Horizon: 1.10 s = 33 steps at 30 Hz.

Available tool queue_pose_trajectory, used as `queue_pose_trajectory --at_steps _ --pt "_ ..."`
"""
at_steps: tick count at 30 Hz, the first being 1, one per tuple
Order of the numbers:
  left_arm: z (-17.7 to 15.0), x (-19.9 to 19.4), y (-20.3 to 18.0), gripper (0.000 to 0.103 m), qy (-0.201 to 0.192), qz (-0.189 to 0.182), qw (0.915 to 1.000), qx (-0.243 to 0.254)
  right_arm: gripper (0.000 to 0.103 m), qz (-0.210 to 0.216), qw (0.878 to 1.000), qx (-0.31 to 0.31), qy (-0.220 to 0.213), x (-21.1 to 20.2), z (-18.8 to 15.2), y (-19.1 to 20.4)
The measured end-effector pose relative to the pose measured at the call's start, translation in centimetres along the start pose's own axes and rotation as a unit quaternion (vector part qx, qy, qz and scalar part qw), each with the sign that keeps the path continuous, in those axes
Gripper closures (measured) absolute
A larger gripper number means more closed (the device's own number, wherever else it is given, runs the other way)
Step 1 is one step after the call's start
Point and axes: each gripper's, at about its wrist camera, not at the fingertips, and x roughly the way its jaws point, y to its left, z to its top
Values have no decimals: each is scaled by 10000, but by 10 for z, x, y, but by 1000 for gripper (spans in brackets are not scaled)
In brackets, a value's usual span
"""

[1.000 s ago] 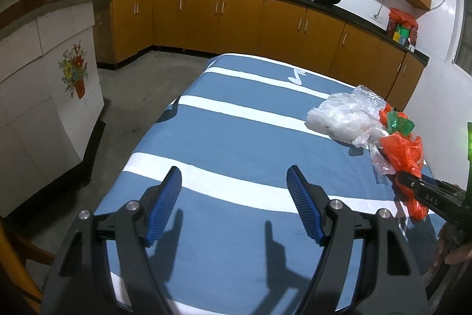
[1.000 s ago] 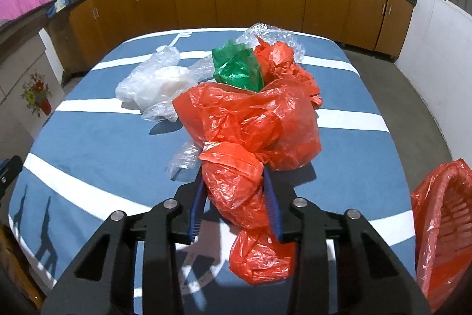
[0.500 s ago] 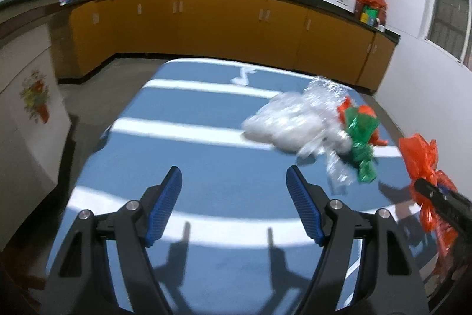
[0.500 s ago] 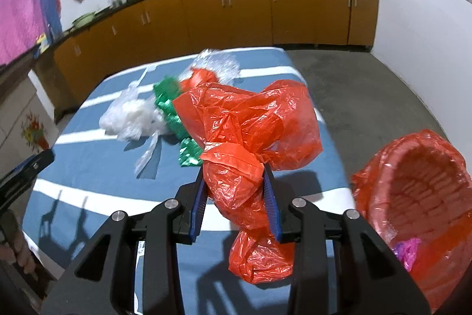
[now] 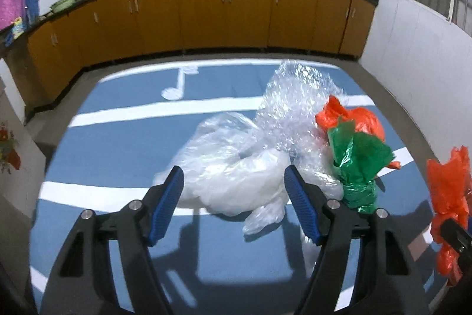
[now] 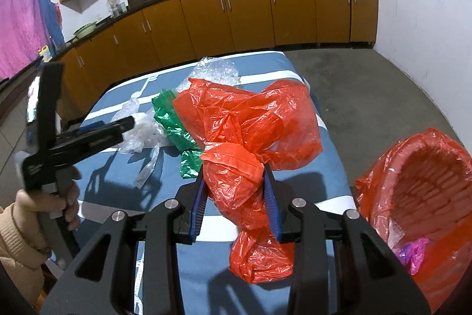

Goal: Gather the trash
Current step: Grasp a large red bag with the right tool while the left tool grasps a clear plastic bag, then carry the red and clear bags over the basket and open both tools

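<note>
A blue cloth (image 5: 124, 143) with white stripes and a white music note is spread over the table. At 3 o'clock of it a basket (image 6: 427, 191) lined with red plastic is seen. A red bag (image 6: 250, 138) is clenched by the right gripper (image 6: 236, 205). The clear bag (image 5: 233, 179) lies between the released, slightly narrowed left gripper (image 5: 233, 191) jaws, at 9 o'clock of the green bag (image 5: 360, 161). No readable writing is found.
</note>
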Motion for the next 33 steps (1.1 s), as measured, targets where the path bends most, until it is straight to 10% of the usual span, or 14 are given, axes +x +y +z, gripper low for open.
queue_pose_trajectory --at_steps 13,33 --pt "-10 15 4 87 68 -92 9996 258 67 29 9999 108 59 1 -4 -3" --pt "-27 -125 -15 91 -778 -704 9943 188 67 -198 9979 212 -586 -81 -8 -23"
